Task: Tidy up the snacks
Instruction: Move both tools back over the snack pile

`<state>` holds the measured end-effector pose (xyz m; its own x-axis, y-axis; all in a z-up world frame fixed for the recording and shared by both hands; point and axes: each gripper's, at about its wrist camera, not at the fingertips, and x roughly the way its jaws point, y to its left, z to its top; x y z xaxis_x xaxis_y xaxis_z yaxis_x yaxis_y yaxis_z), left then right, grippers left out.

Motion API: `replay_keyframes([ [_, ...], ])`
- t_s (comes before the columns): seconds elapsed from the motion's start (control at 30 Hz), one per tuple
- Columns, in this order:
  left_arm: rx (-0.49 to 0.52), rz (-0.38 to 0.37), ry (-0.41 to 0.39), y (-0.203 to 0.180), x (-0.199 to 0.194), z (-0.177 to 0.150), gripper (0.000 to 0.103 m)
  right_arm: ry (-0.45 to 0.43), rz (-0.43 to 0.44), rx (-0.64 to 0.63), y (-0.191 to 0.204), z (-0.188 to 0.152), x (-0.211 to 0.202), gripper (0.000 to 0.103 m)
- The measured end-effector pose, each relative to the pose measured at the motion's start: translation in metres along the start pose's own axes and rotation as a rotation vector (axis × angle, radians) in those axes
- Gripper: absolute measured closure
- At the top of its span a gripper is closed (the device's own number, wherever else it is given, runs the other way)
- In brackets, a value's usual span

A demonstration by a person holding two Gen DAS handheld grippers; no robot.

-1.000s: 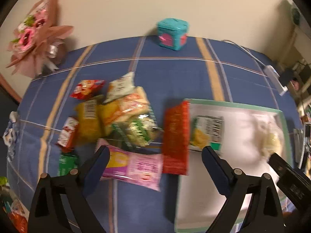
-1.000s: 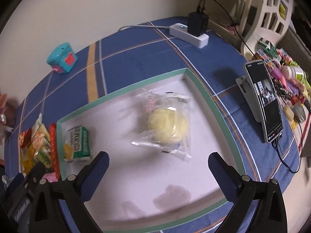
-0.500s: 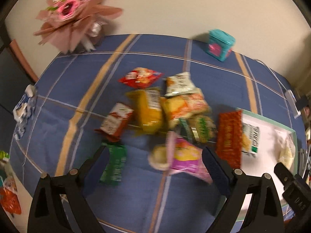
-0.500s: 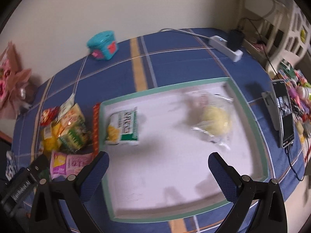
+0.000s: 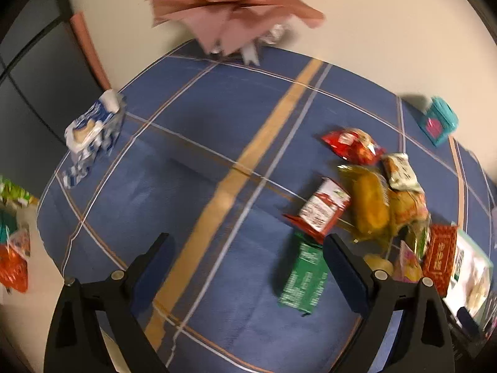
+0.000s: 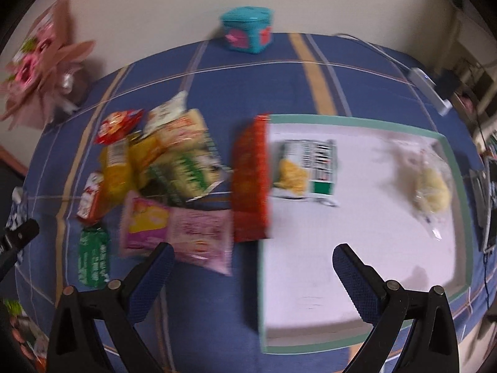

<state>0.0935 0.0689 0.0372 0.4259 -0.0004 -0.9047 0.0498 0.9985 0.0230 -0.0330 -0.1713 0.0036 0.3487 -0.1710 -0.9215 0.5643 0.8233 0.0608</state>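
Several snack packets lie heaped on the blue plaid tablecloth: a red packet [image 6: 119, 124], a yellow one [image 6: 116, 172], a green-and-white one [image 6: 186, 175], a pink one [image 6: 186, 236], a green one [image 6: 93, 256] and a long red pack [image 6: 251, 180] against the tray's left edge. The white tray [image 6: 310, 279] with a green rim holds a green-white chip packet [image 6: 306, 169] and a clear bag with a yellow bun [image 6: 430, 191]. My right gripper [image 6: 250, 269] hangs open over the tray's left rim. My left gripper [image 5: 247, 261] stands open over bare cloth, left of the green packet [image 5: 306, 275].
A pink bouquet [image 5: 236, 6] stands at the back against the wall, and a teal box [image 6: 248, 28] sits at the far edge. A blue-white tissue pack [image 5: 93, 133] lies at the left corner. A power strip [image 6: 430, 88] and a phone [image 6: 490, 205] are at the right.
Both grippers have swung left. The left view now faces the table's left half and the bouquet; the right view has moved from the tray's middle to the snack heap.
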Motion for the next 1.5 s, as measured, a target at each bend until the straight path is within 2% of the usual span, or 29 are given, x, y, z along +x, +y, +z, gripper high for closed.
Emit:
replay_keyframes([
  [0.3, -0.048, -0.015, -0.002, 0.023, 0.001, 0.005, 0.007, -0.03, 0.065, -0.066, 0.039, 0.0, -0.001, 0.0],
  [0.47, -0.021, -0.04, 0.043, 0.009, 0.013, 0.003, 0.007, -0.01, 0.052, -0.057, 0.037, 0.003, 0.009, 0.0],
  [0.6, -0.005, -0.053, 0.062, -0.001, 0.018, 0.0, 0.007, -0.03, 0.051, -0.026, 0.028, 0.011, 0.012, 0.0],
  [0.87, 0.015, -0.074, 0.147, -0.016, 0.041, -0.006, 0.007, -0.068, 0.025, -0.006, 0.019, 0.029, 0.025, 0.0],
  [1.2, 0.013, -0.081, 0.164, -0.019, 0.05, -0.006, 0.007, -0.056, -0.042, -0.067, 0.036, 0.039, 0.049, 0.0],
  [1.5, 0.017, -0.1, 0.154, -0.019, 0.045, -0.006, 0.007, -0.016, -0.098, -0.2, 0.06, 0.022, 0.054, 0.0],
])
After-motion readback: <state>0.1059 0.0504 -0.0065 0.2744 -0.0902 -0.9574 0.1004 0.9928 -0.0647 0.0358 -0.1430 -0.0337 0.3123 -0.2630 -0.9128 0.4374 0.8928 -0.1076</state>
